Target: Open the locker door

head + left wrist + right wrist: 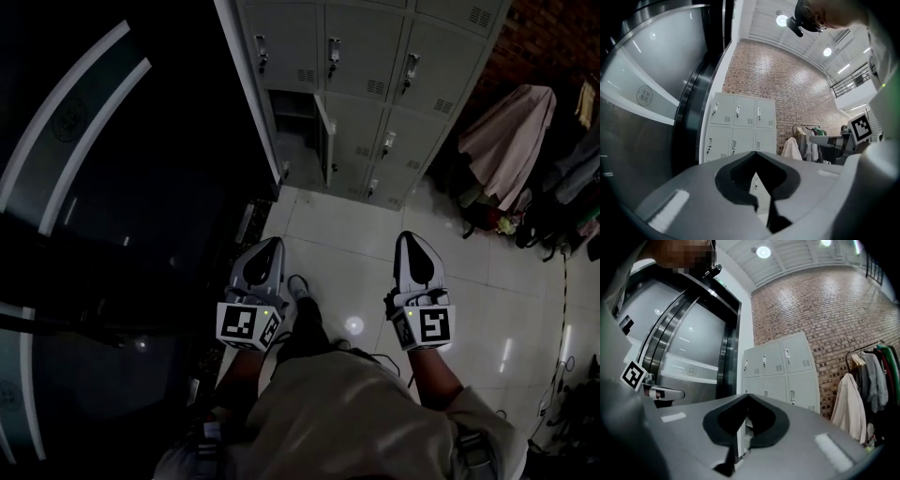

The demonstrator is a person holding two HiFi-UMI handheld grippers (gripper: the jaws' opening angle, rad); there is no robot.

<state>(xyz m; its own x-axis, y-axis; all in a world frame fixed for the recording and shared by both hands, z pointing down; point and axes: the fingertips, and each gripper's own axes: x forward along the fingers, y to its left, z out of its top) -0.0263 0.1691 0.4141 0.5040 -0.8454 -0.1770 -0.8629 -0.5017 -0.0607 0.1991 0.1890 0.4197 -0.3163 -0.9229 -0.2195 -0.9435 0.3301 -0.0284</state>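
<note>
A grey locker bank (375, 84) stands ahead against a brick wall. One middle-row door (324, 141) at its left end hangs ajar beside the dark open compartment (293, 120). My left gripper (277, 241) and right gripper (409, 234) are held low near my body, well short of the lockers, pointing at them. Both are shut with nothing between the jaws. The lockers (740, 124) show above the shut left gripper (755, 152) in the left gripper view. In the right gripper view the lockers (780, 369) rise behind the shut right gripper (747, 394).
A dark curved glass and metal wall (94, 159) runs along the left. A clothes rack with a pale coat (511, 131) stands right of the lockers, with bags below it. Pale floor tiles (347, 234) lie between me and the lockers. A cable (564, 309) trails at far right.
</note>
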